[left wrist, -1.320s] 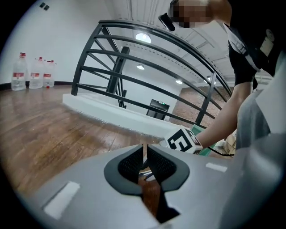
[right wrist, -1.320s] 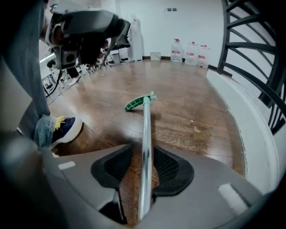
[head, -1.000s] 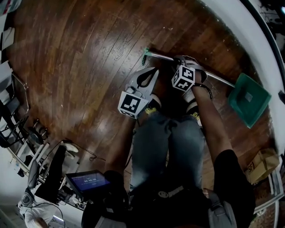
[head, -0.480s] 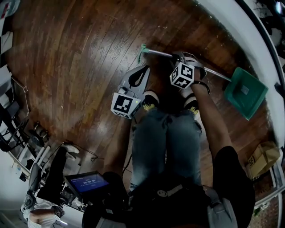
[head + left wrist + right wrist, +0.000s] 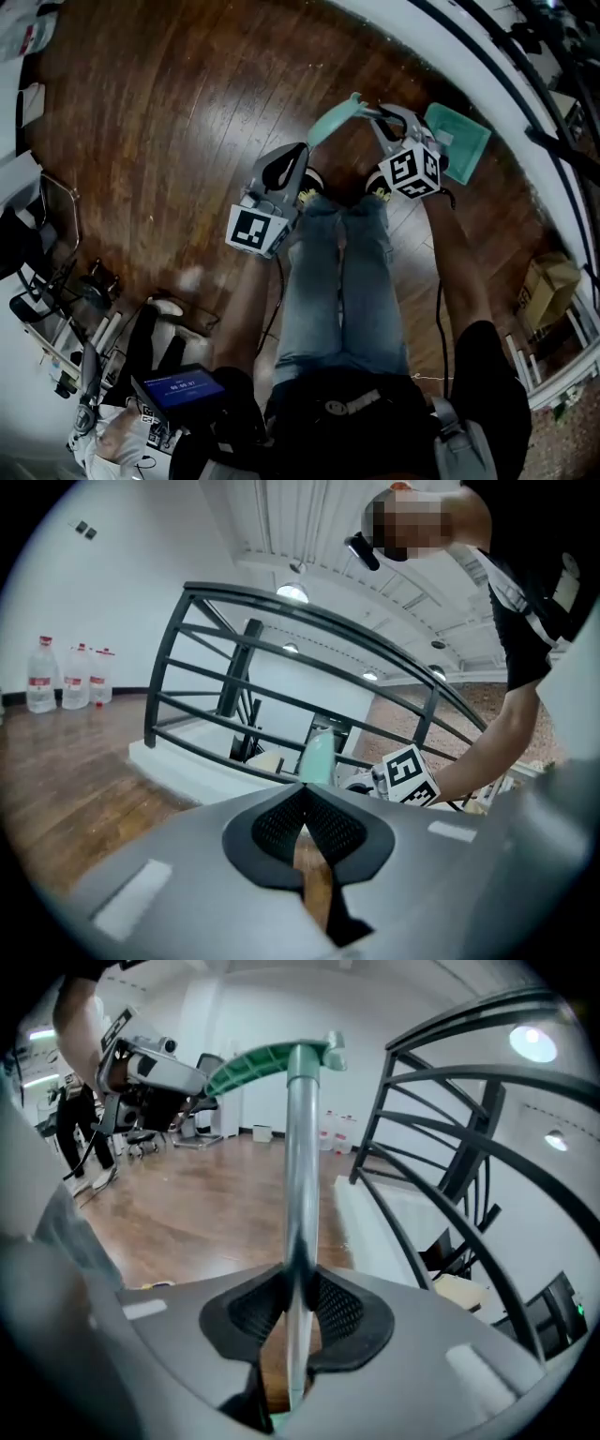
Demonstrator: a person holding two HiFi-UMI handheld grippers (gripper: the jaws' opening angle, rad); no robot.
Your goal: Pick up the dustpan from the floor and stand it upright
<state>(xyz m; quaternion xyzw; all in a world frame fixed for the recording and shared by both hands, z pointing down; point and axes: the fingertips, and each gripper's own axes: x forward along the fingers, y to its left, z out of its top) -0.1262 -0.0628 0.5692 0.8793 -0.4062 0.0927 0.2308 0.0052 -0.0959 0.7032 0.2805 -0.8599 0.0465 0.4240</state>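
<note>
Your right gripper (image 5: 389, 117): jaws just closing, now clenched on the dustpan (image 5: 457, 141) pole (image 5: 300, 1166) | dustpan no longer flat on the floor (image 5: 169, 112), handle (image 5: 333, 119) raised | left gripper (image 5: 292, 157): jaws together, empty | uprighting looks under way

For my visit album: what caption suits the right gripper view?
The right gripper, its jaws just closing, clamps the dustpan's metal pole below its green handle, beside a dark railing.

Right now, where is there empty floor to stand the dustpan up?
The big bare patch of wooden floor lies left of the shoes, up to the chairs. Ahead, only a thin strip separates the shoes from the white ledge, and the dustpan is there. Lower left is crowded with chairs, cables and a screen; a cardboard box sits right.
</note>
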